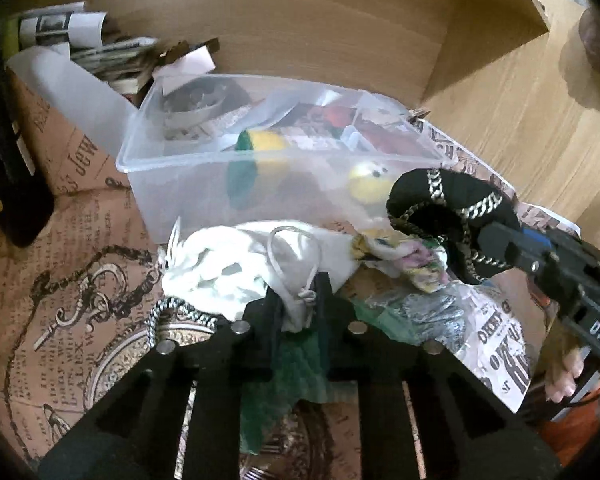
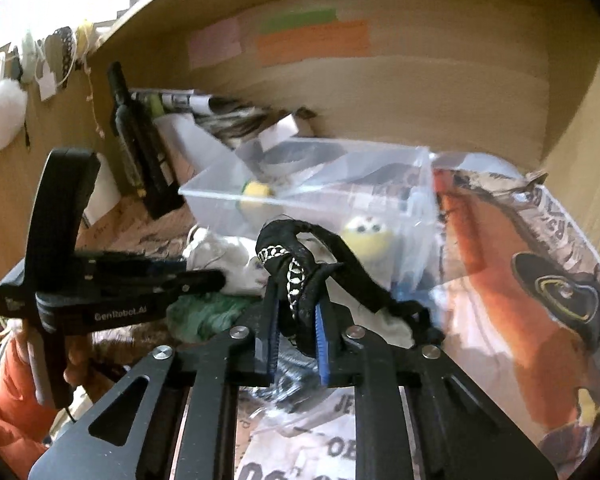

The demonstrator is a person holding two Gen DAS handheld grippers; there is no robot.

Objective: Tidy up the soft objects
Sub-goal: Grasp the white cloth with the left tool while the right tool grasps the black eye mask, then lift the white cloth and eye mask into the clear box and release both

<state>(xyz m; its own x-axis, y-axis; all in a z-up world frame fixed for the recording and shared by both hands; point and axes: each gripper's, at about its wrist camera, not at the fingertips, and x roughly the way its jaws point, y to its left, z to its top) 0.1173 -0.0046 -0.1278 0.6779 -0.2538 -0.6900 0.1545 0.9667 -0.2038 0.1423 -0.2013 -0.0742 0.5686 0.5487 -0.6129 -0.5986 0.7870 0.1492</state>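
White cloth sits pinched in our left gripper, jaws clamped on its near edge. To the right, our right gripper is clamped on black chain-trimmed fabric, lifted over the patterned paper. Farther back stands the clear bin holding a yellow plush.

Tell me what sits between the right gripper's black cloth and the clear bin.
Nothing solid: in the right wrist view the black cloth, clamped by the right gripper, hangs just before the clear bin, its loop overlapping the wall.
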